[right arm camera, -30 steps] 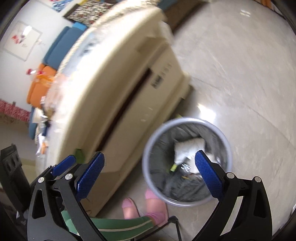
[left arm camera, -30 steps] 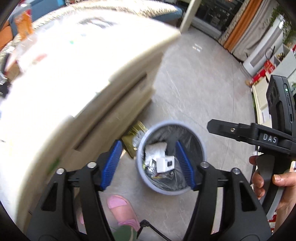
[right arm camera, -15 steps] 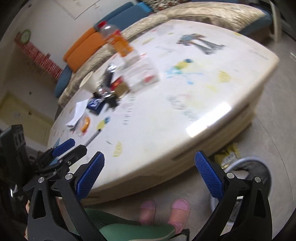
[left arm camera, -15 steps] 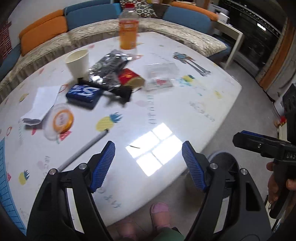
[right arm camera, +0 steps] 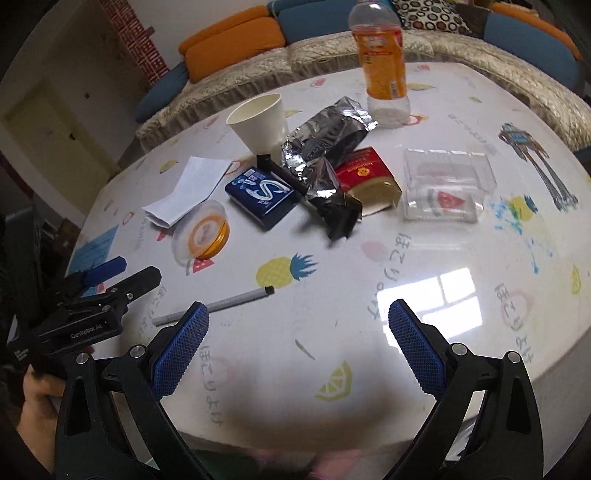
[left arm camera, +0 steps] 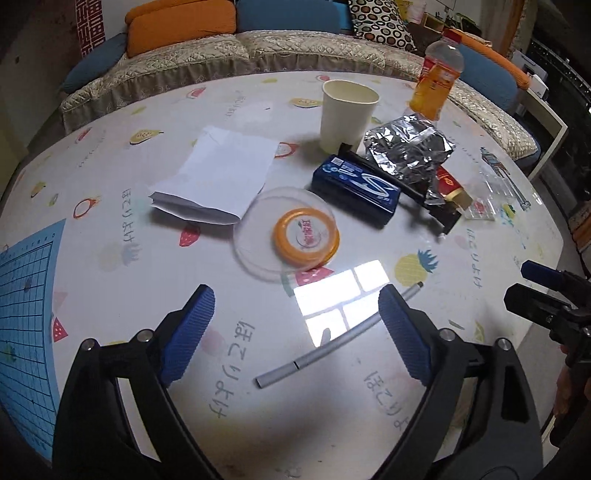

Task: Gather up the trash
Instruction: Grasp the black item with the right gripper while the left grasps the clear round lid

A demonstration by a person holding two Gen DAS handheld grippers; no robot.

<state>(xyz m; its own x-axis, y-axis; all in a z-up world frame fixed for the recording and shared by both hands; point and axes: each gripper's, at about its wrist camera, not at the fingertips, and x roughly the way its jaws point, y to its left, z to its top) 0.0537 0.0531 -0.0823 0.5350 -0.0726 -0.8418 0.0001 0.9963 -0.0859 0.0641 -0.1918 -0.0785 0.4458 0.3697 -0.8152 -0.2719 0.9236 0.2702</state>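
Trash lies on a round white table (left arm camera: 110, 184): a paper cup (left arm camera: 347, 112), folded white paper (left arm camera: 221, 173), a clear lid with an orange disc (left arm camera: 304, 234), a blue box (left arm camera: 356, 188), crumpled foil (left arm camera: 408, 147), a red packet (right arm camera: 365, 177), a clear plastic box (right arm camera: 445, 184), an orange drink bottle (right arm camera: 382, 59) and a grey pen (left arm camera: 340, 339). My left gripper (left arm camera: 295, 332) is open and empty above the pen. My right gripper (right arm camera: 295, 347) is open and empty over the table's near edge.
A sofa with orange and blue cushions (left arm camera: 236, 22) curves behind the table. A blue grid mat (left arm camera: 26, 295) lies at the table's left edge. The left gripper shows in the right wrist view (right arm camera: 122, 275), the right gripper in the left wrist view (left arm camera: 535, 284).
Both grippers have swung up from the waste bin on the floor to the tabletop and moved in closer over it. Both stay open and empty.
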